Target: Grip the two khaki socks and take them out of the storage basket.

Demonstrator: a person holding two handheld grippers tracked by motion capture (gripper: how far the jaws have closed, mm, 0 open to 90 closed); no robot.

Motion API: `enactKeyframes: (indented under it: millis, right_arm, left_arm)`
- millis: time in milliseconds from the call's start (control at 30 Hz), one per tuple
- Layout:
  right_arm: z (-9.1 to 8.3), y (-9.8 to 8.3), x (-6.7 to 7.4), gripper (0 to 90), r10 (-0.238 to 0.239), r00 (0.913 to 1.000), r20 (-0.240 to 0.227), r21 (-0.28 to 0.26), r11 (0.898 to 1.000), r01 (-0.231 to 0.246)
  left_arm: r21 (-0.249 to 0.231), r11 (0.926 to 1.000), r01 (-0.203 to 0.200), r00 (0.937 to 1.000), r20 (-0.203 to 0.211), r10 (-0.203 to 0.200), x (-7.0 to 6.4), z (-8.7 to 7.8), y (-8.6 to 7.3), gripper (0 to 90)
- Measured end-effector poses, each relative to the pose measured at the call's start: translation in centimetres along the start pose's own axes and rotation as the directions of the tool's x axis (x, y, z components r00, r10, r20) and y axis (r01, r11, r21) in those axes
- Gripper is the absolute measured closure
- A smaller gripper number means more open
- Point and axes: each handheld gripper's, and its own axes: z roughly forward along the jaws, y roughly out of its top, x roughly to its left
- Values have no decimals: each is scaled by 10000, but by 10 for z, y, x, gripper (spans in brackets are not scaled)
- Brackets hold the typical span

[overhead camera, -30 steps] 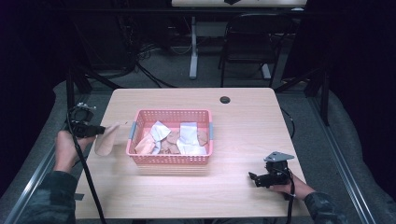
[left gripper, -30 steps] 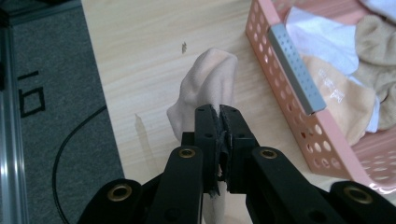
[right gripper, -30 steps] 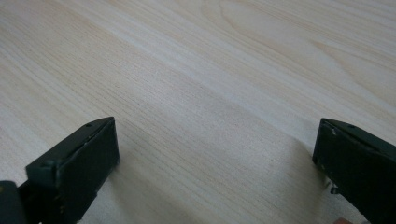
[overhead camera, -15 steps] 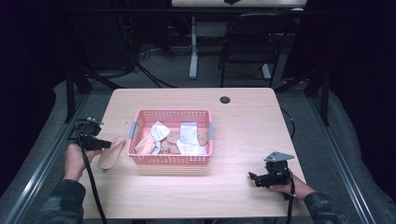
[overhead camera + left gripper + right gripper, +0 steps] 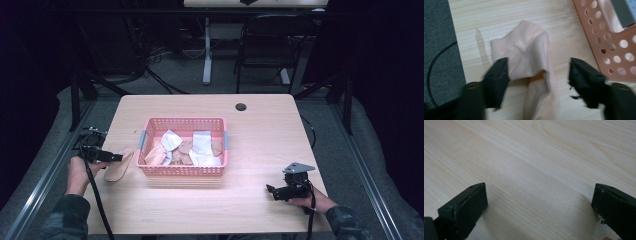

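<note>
Peach sock laid on the desk beside the pink basket.

The left hand-held gripper (image 5: 114,158) has just been opening; its jaws stand released on either side of the sock (image 5: 531,65), which lies flat on the desk (image 5: 280,135) just left of the basket (image 5: 183,171), with the left-hand jaw at the sock's edge. The right hand-held gripper (image 5: 272,191) rests near the desk's front right, jaws spread wide over bare wood, grasping nothing.
</note>
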Motion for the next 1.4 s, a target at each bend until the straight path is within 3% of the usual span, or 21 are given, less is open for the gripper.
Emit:
enactKeyframes:
  millis: [100, 333, 500, 700, 867, 1233, 1400]
  right_arm:
    - [0, 0, 0, 0, -2, 10000, 1, -10, 10000, 2]
    - [0, 0, 0, 0, 20, 10000, 15, -42, 10000, -20]
    - [0, 0, 0, 0, -1, 10000, 0, -8, 10000, 1]
    - [0, 0, 0, 0, 1, 10000, -1, -16, 10000, -1]
    - [0, 0, 0, 0, -2, 10000, -2, -9, 10000, 2]
    - [0, 0, 0, 0, -3, 10000, -8, -25, 10000, 3]
    - [0, 0, 0, 0, -12, 10000, -6, -33, 10000, 12]
  left_arm:
    - [-326, 9994, -109, 9999, 34, 111, -4, -10, 4, 162]
    - [-1074, 9926, -576, 9977, 288, 610, -24, -34, 22, 57]
    - [-1427, 9855, -916, 9940, 457, 991, -37, -47, 38, 10]
    - [-1755, 9744, -1404, 9846, 787, 1560, -54, -52, 56, 0]
    - [-1852, 9642, -1897, 9751, 789, 2071, -71, -48, 69, 0]
    - [-1445, 9504, -2756, 9502, 1088, 2921, -107, -21, 92, 65]
    - [-1265, 9466, -2965, 9466, 926, 3088, -116, -6, 95, 153]
